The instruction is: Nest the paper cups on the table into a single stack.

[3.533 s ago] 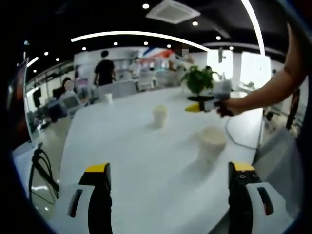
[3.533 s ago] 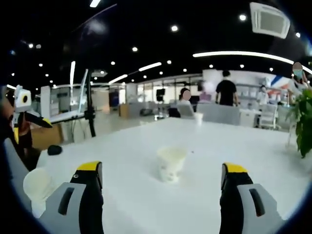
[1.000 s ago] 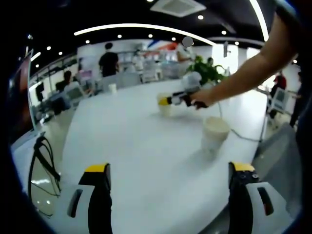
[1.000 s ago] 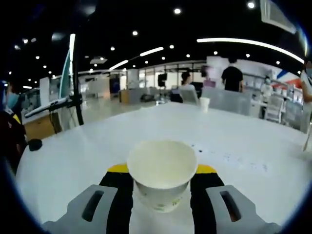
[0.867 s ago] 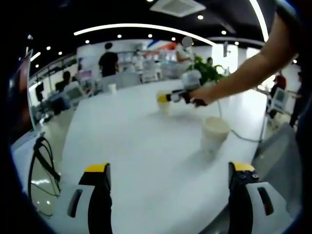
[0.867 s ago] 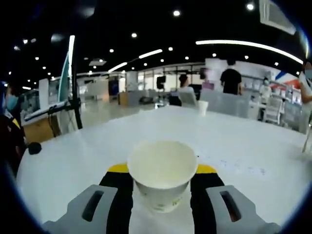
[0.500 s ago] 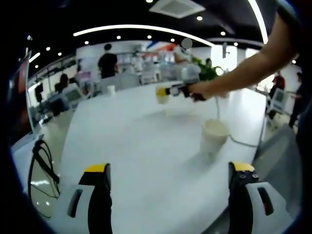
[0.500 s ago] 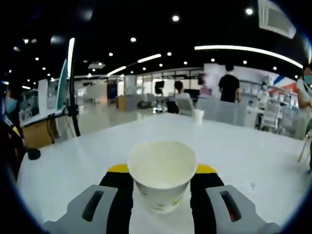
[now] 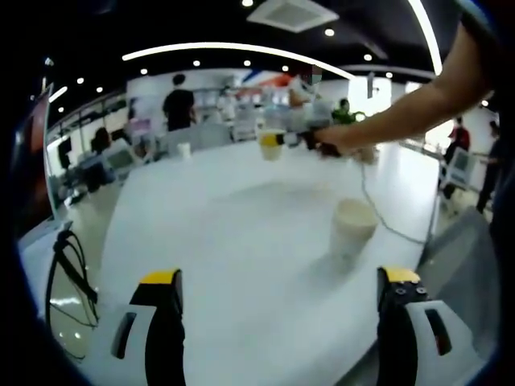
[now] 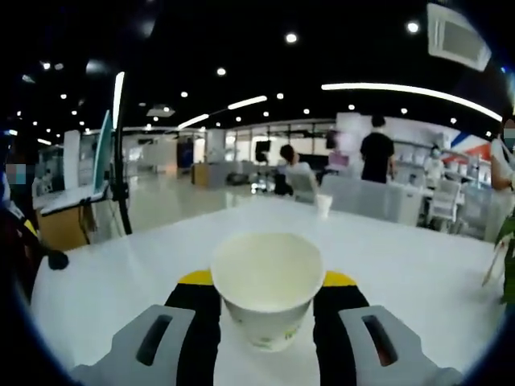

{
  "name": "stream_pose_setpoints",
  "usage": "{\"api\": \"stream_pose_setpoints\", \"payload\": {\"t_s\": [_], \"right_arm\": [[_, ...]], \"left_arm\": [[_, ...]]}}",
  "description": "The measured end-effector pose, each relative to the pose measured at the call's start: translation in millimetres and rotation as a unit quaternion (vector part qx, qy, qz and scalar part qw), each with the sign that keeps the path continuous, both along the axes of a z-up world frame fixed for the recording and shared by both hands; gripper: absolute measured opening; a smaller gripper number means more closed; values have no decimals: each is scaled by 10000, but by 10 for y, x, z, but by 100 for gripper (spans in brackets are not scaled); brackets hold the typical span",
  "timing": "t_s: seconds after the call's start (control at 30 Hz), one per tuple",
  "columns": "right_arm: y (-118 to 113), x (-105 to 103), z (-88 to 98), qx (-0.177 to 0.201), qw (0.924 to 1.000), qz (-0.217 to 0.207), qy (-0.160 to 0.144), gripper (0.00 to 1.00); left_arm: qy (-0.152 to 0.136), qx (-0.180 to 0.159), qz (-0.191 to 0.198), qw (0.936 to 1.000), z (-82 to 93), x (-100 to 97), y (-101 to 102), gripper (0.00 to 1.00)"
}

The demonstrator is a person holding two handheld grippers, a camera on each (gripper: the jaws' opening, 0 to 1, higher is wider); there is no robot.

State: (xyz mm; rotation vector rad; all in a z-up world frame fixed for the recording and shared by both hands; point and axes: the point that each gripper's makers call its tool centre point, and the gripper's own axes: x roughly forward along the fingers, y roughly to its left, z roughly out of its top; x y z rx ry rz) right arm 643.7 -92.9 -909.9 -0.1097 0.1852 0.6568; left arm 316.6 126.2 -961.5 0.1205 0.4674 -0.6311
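Observation:
A white paper cup stands upright on the white table, ahead and to the right of my left gripper. That gripper is open, and nothing is between its yellow-tipped fingers. Further off, a hand carries my right gripper above the table, shut on a second paper cup. In the right gripper view this cup sits upright between the closed-in fingers of the right gripper. A small third cup stands near the table's far edge.
A thin cable runs over the table past the standing cup. Black cables hang by the table's left edge. People stand and sit at desks beyond the table. Green plant leaves show at the right.
The right gripper shut on the far cup earlier and has since lifted it off the table, higher over the last second. The left gripper and the near cup have stayed put.

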Motion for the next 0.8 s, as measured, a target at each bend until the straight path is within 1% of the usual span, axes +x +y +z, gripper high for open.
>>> {"api": "stream_pose_setpoints", "payload": {"t_s": [0.07,0.17,0.5,0.6,0.67,0.8], "right_arm": [[-22,1,62,15,10000,12,-23,42],[-40,0,95,75,10000,51,27,42],[-88,-57,193,31,10000,71,1,42],[-86,-89,226,63,9999,91,14,42],[-64,-127,244,154,9998,127,83,42],[-47,-221,280,107,9998,172,46,42]], "left_arm": [[-30,-21,17,10000,18,14,-1,98],[-42,-40,9,10000,26,22,-18,98],[-61,-20,-22,10000,48,31,-39,98],[-62,-6,-13,10000,60,32,-29,98],[-45,-22,-14,10000,52,28,-22,98],[-43,-26,0,10000,46,26,-13,98]]}}
